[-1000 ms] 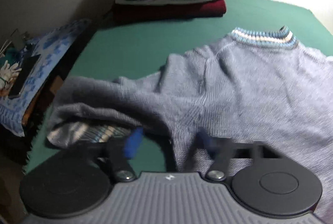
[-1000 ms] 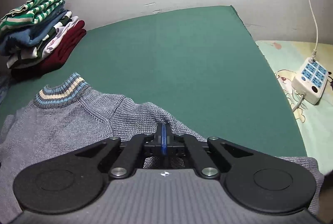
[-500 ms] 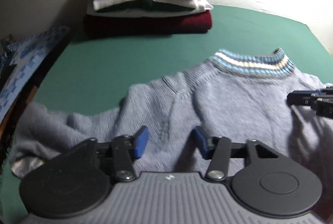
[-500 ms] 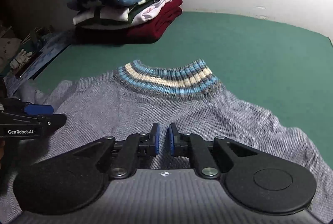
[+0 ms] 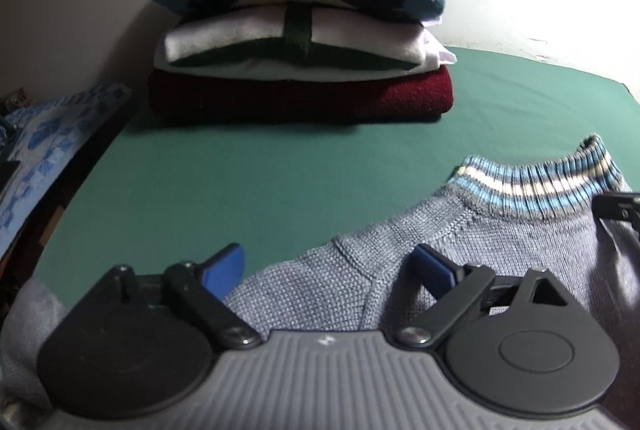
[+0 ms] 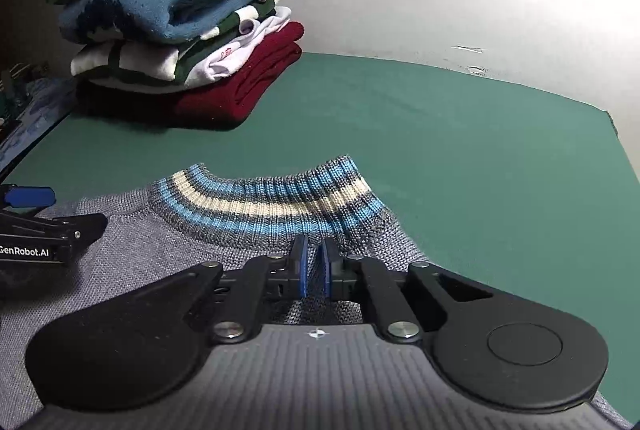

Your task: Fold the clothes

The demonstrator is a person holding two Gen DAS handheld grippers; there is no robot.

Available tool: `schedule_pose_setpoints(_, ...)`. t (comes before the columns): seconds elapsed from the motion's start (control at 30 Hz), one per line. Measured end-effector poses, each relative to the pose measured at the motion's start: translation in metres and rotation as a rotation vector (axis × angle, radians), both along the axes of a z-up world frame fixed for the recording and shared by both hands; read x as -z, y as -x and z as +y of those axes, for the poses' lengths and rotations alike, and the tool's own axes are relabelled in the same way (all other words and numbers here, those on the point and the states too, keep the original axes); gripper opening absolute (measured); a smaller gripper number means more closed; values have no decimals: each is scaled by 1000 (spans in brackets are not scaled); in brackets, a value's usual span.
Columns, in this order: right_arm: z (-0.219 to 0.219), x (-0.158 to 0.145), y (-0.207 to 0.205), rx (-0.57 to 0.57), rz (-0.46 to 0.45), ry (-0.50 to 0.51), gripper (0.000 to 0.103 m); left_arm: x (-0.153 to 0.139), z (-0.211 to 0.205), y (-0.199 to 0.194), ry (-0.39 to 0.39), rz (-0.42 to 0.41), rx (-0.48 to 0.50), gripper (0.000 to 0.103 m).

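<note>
Both views have swung in toward the striped collar (image 6: 268, 204) since a second ago. My left hand-held gripper (image 5: 328, 270) is opening over the grey sweater's (image 5: 340, 286) shoulder on the green worktop (image 5: 280, 170), gripping nothing; the right hand-held gripper (image 6: 315, 268) sits nearly together, knit between its pads. I judge a fold comes next; no containers.

The left two-finger gripper, black-linked with blue pads (image 5: 332, 270), points forward and steeply down. Its jaws are opening and stand wide, one blue pad at about 9 o'clock of the gap and the other at 3 o'clock, neither pressing on anything. In the right wrist view its tip shows at 9 o'clock, side-on.

The right two-finger gripper of the same build (image 6: 314, 268) also tilts steeply down. Its blue pads stand upright and nearly together, a thin slit between them. Its black tip shows at 3 o'clock in the left wrist view.
</note>
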State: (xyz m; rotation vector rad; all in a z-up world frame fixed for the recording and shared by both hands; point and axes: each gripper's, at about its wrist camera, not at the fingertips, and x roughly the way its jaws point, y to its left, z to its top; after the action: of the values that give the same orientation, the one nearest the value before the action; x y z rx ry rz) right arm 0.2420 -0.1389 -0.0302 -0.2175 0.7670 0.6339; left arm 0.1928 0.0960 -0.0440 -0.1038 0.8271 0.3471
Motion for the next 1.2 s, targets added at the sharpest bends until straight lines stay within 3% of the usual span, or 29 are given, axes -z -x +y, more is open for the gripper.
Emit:
schedule_pose_setpoints(0.07,-4,-5,7,37,1,8,16,-5,-2,5,5,8,4,81)
schedule_pose_setpoints(0.13,-16,-12,21,33,5,-26,18,-11,-7,15,8,13,-4,63)
schedule_pose_setpoints(0.2,-25,-14,36,5,27,-40,25,-15,-14,29,15,7,-4,63)
schedule_pose_setpoints(0.37,-45,-5,65,34,29,30,27,-15,-25,69,46,28,-11,63)
schedule_pose_setpoints(0.53,-64,1,73,88,-5,45,29,-13,-31,95,-6,46,-30,68)
schedule_pose_setpoints(0.6,-69,1,71,124,-13,58,41,-16,-31,104,-25,53,-46,67)
schedule_pose_setpoints(0.7,-80,-5,70,167,42,24,37,-24,-34,123,-58,59,-67,68)
schedule_pose_setpoints(0.83,-85,-20,99,65,48,-64,36,-41,-40,171,-51,31,-89,75)
schedule_pose_setpoints(0.93,-85,-23,129,-42,74,-99,31,-45,-45,207,-12,41,-83,72)
schedule_pose_setpoints(1.07,-90,-18,168,-121,84,-64,30,-36,-61,243,3,107,-45,69)
schedule_pose_setpoints(1.2,-107,-8,197,-136,130,-23,30,-29,-76,271,-54,147,-19,73)
